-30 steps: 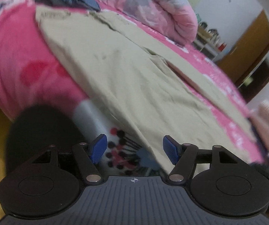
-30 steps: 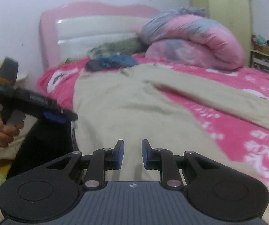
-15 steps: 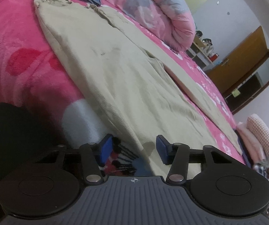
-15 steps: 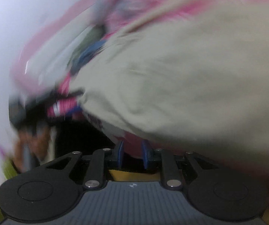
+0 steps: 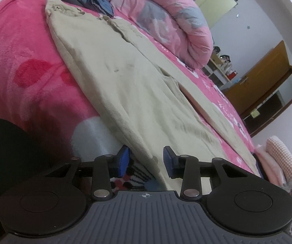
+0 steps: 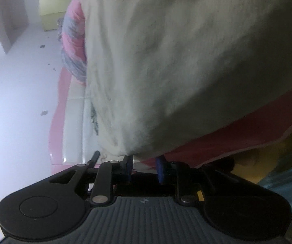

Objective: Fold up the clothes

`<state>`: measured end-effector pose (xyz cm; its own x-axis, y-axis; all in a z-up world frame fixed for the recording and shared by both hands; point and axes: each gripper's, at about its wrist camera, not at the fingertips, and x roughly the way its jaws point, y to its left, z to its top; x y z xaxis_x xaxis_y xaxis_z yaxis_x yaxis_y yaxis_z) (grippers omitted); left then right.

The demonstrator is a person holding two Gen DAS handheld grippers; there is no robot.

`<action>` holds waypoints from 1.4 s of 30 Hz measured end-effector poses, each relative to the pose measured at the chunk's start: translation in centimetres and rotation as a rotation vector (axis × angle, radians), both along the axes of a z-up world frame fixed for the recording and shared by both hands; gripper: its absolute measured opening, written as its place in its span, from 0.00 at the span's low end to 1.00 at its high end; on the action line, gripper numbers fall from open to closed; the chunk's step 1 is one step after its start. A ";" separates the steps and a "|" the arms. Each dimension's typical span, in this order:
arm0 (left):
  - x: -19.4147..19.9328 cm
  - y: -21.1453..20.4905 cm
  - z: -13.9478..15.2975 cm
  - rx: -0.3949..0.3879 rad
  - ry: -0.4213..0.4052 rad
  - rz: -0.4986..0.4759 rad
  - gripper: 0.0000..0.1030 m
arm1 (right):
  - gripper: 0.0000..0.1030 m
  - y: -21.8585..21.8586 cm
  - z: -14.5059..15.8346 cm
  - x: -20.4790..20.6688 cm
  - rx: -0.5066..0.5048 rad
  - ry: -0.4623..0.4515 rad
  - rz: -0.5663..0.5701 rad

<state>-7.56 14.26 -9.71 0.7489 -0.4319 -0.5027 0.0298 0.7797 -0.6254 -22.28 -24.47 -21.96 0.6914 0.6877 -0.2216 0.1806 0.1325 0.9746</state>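
Beige trousers (image 5: 125, 77) spread flat on pink blanket (image 5: 20, 61), hem edge between closing jaws of left gripper (image 5: 146, 160), not yet pinched, right gripper (image 6: 144, 167) opening, just under trouser edge.

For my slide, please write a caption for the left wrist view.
Left gripper closing its jaws around the edge of beige trousers spread on a pink bed.

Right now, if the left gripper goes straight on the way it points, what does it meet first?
Probably the edge of the beige cotton trousers on the pink fleece blanket; it already lies between the closing jaws of the left gripper, though depth is unclear.
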 end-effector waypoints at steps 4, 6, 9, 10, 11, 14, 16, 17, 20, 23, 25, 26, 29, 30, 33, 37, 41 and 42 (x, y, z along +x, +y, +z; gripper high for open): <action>0.1 0.2 0.1 -0.009 -0.006 0.004 0.35 | 0.25 -0.3 0.9 -0.3 -0.016 -0.059 -0.016; 0.1 0.3 0.1 -0.012 -0.009 0.005 0.35 | 0.25 -0.4 1.3 -0.5 -0.007 -0.090 -0.027; 0.0 0.4 0.2 -0.017 -0.017 0.008 0.35 | 0.25 -0.6 1.8 -0.8 0.005 -0.131 -0.038; -0.1 0.5 0.3 -0.021 -0.021 0.009 0.35 | 0.25 -0.7 1.8 -0.8 0.012 -0.142 -0.041; -0.1 0.5 0.3 -0.024 -0.024 0.010 0.35 | 0.25 -0.7 1.8 -0.8 0.019 -0.142 -0.045; 0.1 0.5 0.3 -0.034 -0.030 0.011 0.35 | 0.25 -0.8 1.4 -0.7 0.039 -0.124 -0.056; 0.1 0.4 0.2 -0.040 -0.035 0.011 0.35 | 0.25 -0.5 0.6 -0.5 0.059 -0.085 -0.057; 0.1 0.4 0.2 -0.043 -0.037 0.011 0.35 | 0.25 -0.4 0.2 -0.3 0.069 -0.068 -0.059; 0.1 0.4 0.3 -0.050 -0.042 0.012 0.35 | 0.25 -0.4 -0.3 0.1 0.091 -0.052 -0.068; 0.1 0.3 0.3 -0.053 -0.046 0.013 0.35 | 0.25 -0.4 -0.6 0.4 0.106 -0.040 -0.079; 0.1 0.4 0.3 -0.056 -0.048 0.014 0.35 | 0.25 -0.4 -0.5 0.5 0.103 -0.039 -0.087; 0.0 0.4 0.4 -0.056 -0.052 0.016 0.35 | 0.25 -0.4 0.0 0.5 0.087 -0.051 -0.087; 0.0 0.7 0.5 -0.056 -0.060 0.022 0.35 | 0.13 -0.4 1.7 0.1 0.036 -0.099 -0.088; 0.0 0.8 0.6 -0.056 -0.062 0.025 0.35 | 0.07 -0.5 2.2 0.0 0.028 -0.114 -0.092; 0.1 1.1 0.8 -0.056 -0.071 0.032 0.35 | 0.05 -0.5 3.9 -0.3 -0.003 -0.147 -0.102; 0.4 1.6 1.3 -0.055 -0.089 0.044 0.35 | 0.04 -0.6 6.2 0.0 -0.059 -0.202 -0.111; 0.8 2.3 1.7 -0.062 -0.105 0.067 0.35 | 0.04 0.1 9.1 0.7 -0.145 -0.286 -0.107; 1.0 2.5 1.7 -0.067 -0.107 0.074 0.36 | 0.04 0.0 9.9 0.5 -0.176 -0.308 -0.104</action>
